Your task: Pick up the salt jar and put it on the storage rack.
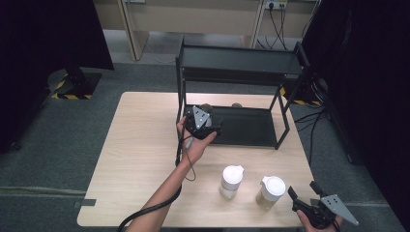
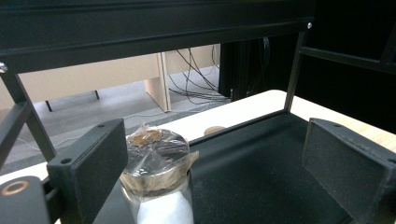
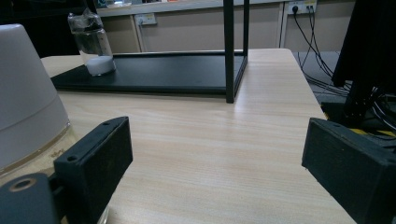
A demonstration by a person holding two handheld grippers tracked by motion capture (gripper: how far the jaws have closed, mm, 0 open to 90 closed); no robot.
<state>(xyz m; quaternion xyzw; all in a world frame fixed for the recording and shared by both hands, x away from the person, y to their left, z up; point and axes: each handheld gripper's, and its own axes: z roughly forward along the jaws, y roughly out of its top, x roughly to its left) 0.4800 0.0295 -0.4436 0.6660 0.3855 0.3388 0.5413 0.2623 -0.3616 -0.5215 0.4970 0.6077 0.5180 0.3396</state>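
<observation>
left tongs (image 1: 207,107) open, jar (image 2: 156,179) between, unheld | right tongs (image 1: 300,195) open, low

The high view looks down and forward over the wooden table (image 1: 140,159) from the person's side, taking in the whole black rack (image 1: 239,60). The left gripper view sits low and close inside that rack's bottom shelf (image 2: 261,163), facing outward beyond. The right gripper view skims the tabletop near its front edge, facing the same shelf farther off.
</observation>
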